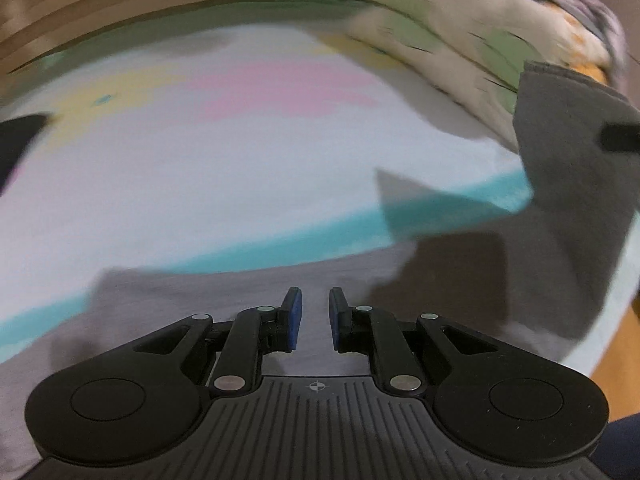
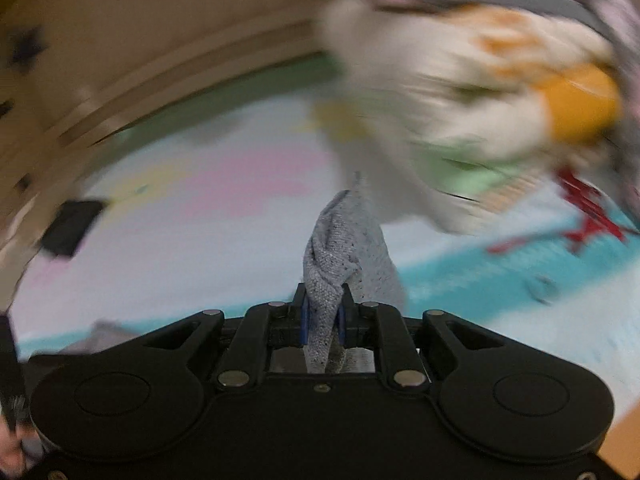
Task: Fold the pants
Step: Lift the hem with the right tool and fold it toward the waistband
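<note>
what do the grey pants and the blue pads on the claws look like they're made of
The grey pants: a soft knit fabric, matte and speckled, with a visible looped weave where they bunch in the right claw. The blue pads on the left claw: probably rubber or foam, matte with no shine; the pictures cannot settle which.

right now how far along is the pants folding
Early, by the look of it. Done: the right claw is shut on a bunched corner of the grey pants. In hand: that part hangs lifted above the mat, in blurred frames that suggest movement, while more grey cloth lies flat under the open, empty left claw. Left: no finished fold shows yet. A pile of other clothes sits behind.
</note>
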A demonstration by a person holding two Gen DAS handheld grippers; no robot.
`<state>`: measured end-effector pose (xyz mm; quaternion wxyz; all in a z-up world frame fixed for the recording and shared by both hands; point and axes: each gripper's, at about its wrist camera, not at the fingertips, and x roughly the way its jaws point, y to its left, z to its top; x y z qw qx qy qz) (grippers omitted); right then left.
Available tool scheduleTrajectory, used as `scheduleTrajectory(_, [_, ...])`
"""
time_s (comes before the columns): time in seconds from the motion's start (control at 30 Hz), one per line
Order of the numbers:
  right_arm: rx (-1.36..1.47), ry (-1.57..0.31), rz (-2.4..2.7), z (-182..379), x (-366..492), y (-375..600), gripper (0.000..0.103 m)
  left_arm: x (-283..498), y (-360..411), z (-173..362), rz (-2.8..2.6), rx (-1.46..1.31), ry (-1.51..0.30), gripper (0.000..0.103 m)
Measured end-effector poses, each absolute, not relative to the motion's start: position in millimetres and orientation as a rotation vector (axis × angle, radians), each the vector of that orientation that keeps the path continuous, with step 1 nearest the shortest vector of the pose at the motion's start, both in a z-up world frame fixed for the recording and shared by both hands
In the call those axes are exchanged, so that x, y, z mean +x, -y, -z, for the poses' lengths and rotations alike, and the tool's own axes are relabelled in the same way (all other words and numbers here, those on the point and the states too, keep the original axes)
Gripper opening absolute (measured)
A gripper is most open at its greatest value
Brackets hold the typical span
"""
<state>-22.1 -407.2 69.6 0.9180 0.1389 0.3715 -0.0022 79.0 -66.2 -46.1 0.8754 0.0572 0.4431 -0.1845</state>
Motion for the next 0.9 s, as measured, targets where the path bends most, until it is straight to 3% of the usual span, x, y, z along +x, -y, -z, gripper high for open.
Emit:
scheduleTrajectory(0.2, [0.123, -0.798, -0.239, -69.8, -5.2, 272.5, 0.021, 79.7, -13.5, 36.7, 0.231, 0.079, -0.881, 0.014])
scheduleTrajectory(0.47, [-0.175, -1.006, -0.38, 13.5, 12.1, 131.4, 0.021, 95.4, -50.3, 42.9, 0.163, -0.024, -0.894, 0.014])
scheduleTrajectory(0.53, [-0.273, -1.034, -0.405, 29.8, 6.0, 109.5, 0.026, 91.9, -52.5, 42.9, 0.176, -0.021, -0.891, 0.014])
scheduleTrajectory(0.63, [-0.314, -1.057, -0.451, 35.4, 2.4, 108.8, 0.042, 88.4, -55.5, 44.0, 0.208, -0.036, -0.889, 0.015])
scheduleTrajectory(0.7, [-0.259, -1.035, -0.479, 26.2, 3.4, 123.1, 0.066, 85.7, -57.1, 45.3, 0.237, -0.045, -0.893, 0.015])
scheduleTrajectory(0.77, [-0.201, -0.991, -0.461, 15.4, 2.1, 135.0, 0.083, 81.4, -56.6, 49.5, 0.275, -0.065, -0.905, 0.015])
scheduleTrajectory(0.9, [-0.144, -0.908, -0.282, 2.3, 13.3, 174.8, 0.094, 80.6, -51.6, 60.7, 0.388, -0.174, -0.965, 0.015])
